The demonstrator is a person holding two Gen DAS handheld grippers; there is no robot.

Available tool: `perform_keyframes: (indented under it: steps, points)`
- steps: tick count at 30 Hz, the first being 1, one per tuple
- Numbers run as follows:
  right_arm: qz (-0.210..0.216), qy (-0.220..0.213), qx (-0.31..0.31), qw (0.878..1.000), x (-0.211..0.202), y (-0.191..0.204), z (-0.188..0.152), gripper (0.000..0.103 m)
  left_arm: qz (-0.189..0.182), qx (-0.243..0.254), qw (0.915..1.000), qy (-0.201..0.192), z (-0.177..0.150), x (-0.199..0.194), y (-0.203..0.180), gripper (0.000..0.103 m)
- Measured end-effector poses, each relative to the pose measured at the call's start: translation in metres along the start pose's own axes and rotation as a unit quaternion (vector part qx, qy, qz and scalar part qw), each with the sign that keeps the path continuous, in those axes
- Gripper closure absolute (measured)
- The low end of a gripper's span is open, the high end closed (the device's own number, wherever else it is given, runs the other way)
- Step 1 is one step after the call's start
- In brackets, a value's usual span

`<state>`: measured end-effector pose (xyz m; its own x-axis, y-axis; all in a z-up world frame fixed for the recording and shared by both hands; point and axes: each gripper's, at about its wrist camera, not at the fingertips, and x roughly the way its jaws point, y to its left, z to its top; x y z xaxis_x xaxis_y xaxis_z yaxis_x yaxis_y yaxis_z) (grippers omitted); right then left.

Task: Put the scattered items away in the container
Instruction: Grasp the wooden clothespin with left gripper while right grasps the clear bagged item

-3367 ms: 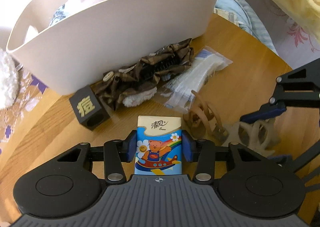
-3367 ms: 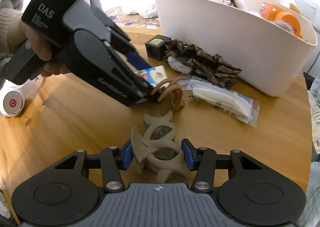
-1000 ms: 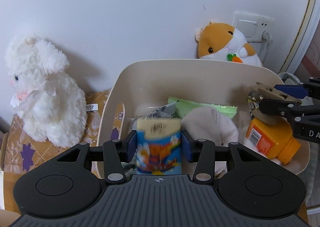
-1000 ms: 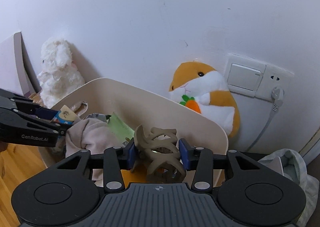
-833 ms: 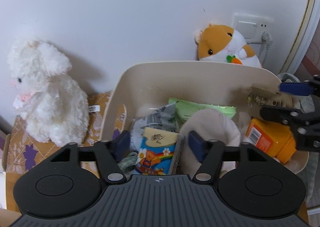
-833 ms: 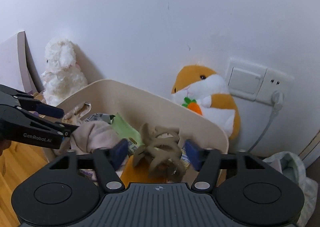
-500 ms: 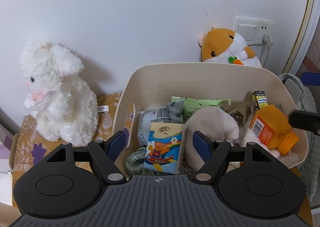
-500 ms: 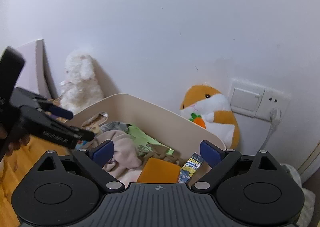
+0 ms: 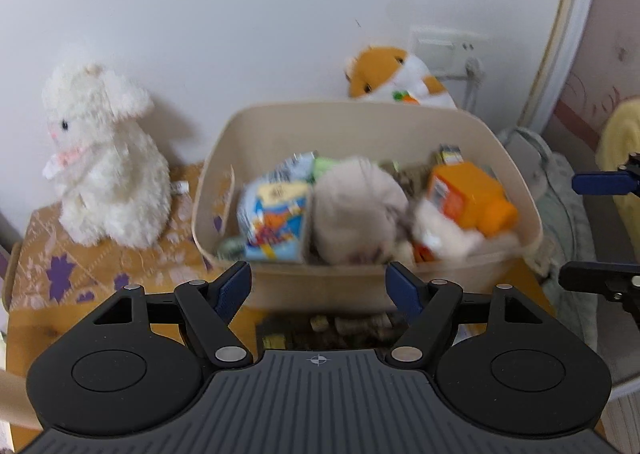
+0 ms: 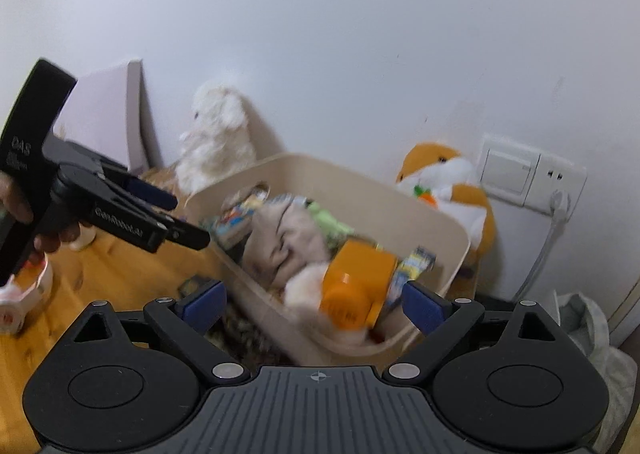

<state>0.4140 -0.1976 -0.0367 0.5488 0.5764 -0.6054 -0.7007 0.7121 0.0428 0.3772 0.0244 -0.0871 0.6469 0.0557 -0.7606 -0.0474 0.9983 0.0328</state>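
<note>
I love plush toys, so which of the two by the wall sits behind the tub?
The orange-and-white hamster plush sits behind the beige plastic tub; the fluffy white rabbit plush is beside it.

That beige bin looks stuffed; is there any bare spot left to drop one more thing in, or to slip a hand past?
Hardly. The beige bin is packed: tissue pack at its left, grey plush in the middle, orange bottle on the right. Only the strip along its back wall, in front of the hamster plush, shows bare. Outside, patterned cloth lies open between the white rabbit and the bin.

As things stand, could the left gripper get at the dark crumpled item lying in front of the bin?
Probably yes: the left gripper is open and empty, and the dark crumpled item lies uncovered just below its jaws, outside the bin.
</note>
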Motion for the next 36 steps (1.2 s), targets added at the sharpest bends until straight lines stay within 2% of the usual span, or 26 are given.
perform_keyframes:
  steps: [10, 15, 20, 23, 29, 36]
  points:
    - [0.036, 0.057, -0.029, 0.997, 0.004, 0.010, -0.042, 0.007, -0.014, 0.002, 0.9990, 0.044, -0.046, -0.004, -0.016, 0.028]
    - [0.050, 0.088, -0.048, 0.994, 0.020, 0.018, -0.057, 0.007, -0.022, -0.025, 0.9969, 0.071, -0.074, 0.003, -0.027, 0.028]
    - [0.059, 0.110, -0.092, 0.988, 0.040, 0.030, -0.069, 0.007, -0.010, -0.016, 0.9963, 0.084, -0.096, 0.012, -0.040, 0.028]
    - [0.061, 0.120, -0.127, 0.983, 0.052, 0.037, -0.074, 0.007, -0.007, -0.011, 0.9953, 0.096, -0.104, 0.019, -0.044, 0.028]
    - [0.072, 0.128, -0.175, 0.974, 0.070, 0.044, -0.082, 0.007, -0.006, -0.040, 0.9938, 0.103, -0.109, 0.030, -0.045, 0.028]
    - [0.086, 0.132, -0.182, 0.971, 0.092, 0.043, -0.081, 0.009, -0.005, -0.060, 0.9926, 0.106, -0.108, 0.043, -0.045, 0.028]
